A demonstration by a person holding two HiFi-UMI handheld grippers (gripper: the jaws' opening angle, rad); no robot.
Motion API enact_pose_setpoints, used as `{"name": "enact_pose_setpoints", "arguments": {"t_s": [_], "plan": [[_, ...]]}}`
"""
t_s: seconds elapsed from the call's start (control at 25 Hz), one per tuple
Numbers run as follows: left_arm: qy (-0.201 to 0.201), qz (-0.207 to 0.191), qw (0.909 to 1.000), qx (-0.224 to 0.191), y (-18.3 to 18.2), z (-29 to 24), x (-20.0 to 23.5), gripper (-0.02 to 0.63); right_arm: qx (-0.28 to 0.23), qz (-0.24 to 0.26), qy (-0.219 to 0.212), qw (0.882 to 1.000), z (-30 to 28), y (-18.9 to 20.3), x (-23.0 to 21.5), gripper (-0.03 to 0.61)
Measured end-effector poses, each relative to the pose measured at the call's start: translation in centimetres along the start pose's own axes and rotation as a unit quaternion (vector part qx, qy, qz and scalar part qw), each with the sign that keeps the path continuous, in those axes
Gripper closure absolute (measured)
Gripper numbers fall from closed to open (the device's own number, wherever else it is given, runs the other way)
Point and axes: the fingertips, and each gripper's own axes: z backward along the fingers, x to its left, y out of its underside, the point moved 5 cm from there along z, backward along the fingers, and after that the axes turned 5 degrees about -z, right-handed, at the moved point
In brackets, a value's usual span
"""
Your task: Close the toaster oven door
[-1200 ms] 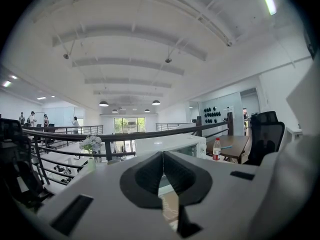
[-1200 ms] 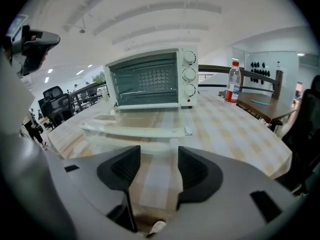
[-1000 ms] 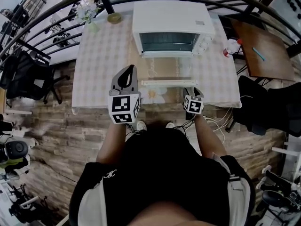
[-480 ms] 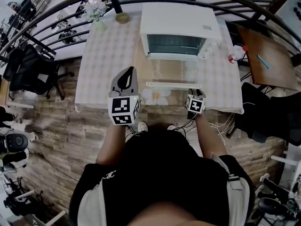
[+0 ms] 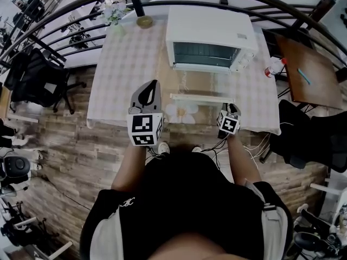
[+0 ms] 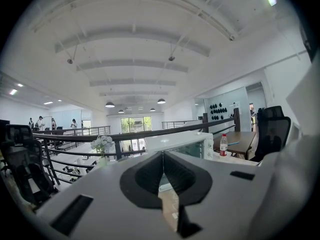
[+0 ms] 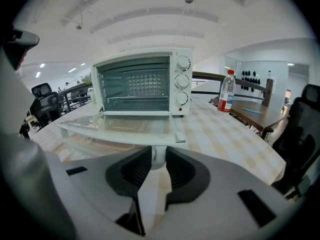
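Jutting level from toaster oven (image 5: 210,34), door (image 5: 198,84), handle (image 5: 201,97) crosswise

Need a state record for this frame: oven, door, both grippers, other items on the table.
oven: white toaster oven at the far side of the table, facing the person
door: glass door open, folded down flat
right gripper: jaws have just been closing; pads on the door handle near its right end
left gripper: shut, empty, held over the table's near edge left of the door
other: bottle right of the oven; flower vase at the far left corner
task: door not yet closed
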Motion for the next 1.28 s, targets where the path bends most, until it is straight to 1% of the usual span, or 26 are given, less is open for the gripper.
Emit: {"name": "enact_pose_setpoints", "arguments": {"t_s": [0.24, 0.56, 0.84, 1.04, 1.28], "plan": [[0.001, 0.010, 0.9999, -0.003, 0.1, -0.4, 0.2, 0.598, -0.024, 0.005, -0.003, 1.000, 0.6, -2.5, 0.0, 0.497], [0.001, 0.014, 0.9999, -0.008, -0.1, -0.7, 0.4, 0.598, -0.076, -0.001, -0.006, 0.997, 1.6, -7.3, 0.3, 0.497], [-0.002, 0.017, 0.9998, -0.010, 0.0, -1.0, 0.8, 0.598, -0.110, 0.009, -0.005, 0.994, 1.9, -11.2, 0.7, 0.497], [-0.007, 0.020, 0.9997, -0.012, 0.0, -0.9, 1.3, 0.600, -0.111, 0.006, -0.004, 0.994, 1.6, -13.4, 0.9, 0.499], [-0.019, 0.026, 0.9994, -0.013, 0.1, -0.5, 2.1, 0.598, -0.106, 0.001, -0.011, 0.994, 1.3, -14.9, 1.0, 0.499]]}}
